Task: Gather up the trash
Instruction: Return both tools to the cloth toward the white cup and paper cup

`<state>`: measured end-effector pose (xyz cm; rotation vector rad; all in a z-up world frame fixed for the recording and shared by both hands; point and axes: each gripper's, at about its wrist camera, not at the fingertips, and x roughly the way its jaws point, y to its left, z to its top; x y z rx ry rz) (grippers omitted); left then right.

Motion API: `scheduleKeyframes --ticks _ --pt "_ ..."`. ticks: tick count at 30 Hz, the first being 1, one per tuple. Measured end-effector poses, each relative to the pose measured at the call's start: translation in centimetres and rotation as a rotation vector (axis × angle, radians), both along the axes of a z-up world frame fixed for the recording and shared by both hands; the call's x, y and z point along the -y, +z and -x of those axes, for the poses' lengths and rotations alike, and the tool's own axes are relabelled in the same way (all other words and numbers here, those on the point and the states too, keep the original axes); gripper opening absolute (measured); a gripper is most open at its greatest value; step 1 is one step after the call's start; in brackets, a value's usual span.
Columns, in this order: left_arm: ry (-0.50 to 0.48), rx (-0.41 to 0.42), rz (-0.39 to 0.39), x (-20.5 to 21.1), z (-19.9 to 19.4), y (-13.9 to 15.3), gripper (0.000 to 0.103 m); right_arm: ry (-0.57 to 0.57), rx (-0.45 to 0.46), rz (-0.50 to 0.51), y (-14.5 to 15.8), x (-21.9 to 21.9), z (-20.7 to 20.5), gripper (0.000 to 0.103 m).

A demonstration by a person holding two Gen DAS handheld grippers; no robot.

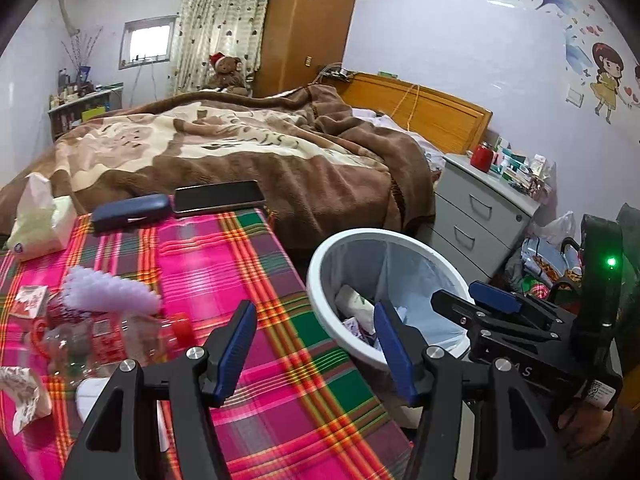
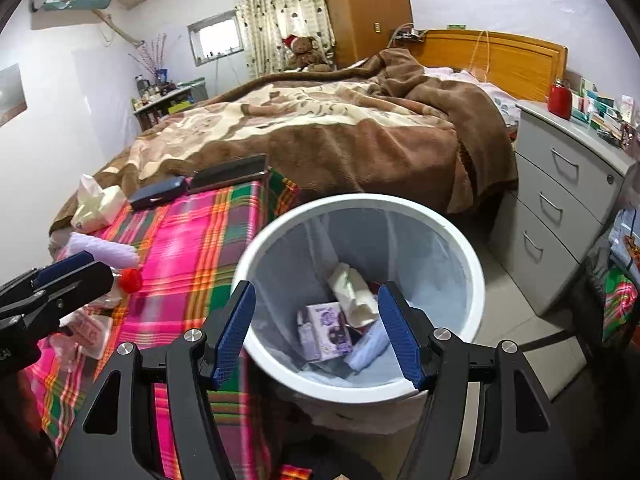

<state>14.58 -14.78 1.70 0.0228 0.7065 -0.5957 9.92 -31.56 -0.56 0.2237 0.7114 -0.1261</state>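
A white trash bin (image 2: 360,199) with a clear liner stands on the floor beside the plaid-covered table (image 1: 224,264). Inside it lie a purple box (image 2: 328,332) and crumpled white paper (image 2: 352,288). My right gripper (image 2: 318,332) hangs open over the bin's mouth with nothing between its fingers. My left gripper (image 1: 316,344) is open and empty too, above the table's edge near the bin's rim (image 1: 314,284). To its left on the table sit a clear bottle with a red cap (image 1: 120,340), a purple ruffled piece (image 1: 108,292), a small carton (image 1: 30,300) and a crumpled wrapper (image 1: 24,396).
A phone (image 1: 218,196), a dark glasses case (image 1: 130,212) and a tissue pack (image 1: 38,224) lie at the table's far end, against the bed (image 1: 240,148). A grey drawer cabinet (image 2: 560,200) stands right of the bin, with bags (image 1: 544,256) on the floor beyond it.
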Motion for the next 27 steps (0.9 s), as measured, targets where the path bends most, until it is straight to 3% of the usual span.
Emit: scheduleKeyframes --ticks 10,27 --pt "0.084 0.012 0.02 -5.6 1.2 0.3 0.061 0.108 0.075 0.013 0.9 -4.6 0.4 0.065" --pt "0.372 -0.009 0.006 -20.6 1.9 -1.7 0.062 0.359 0.048 -0.021 -0.4 -13.9 -1.0 0.065"
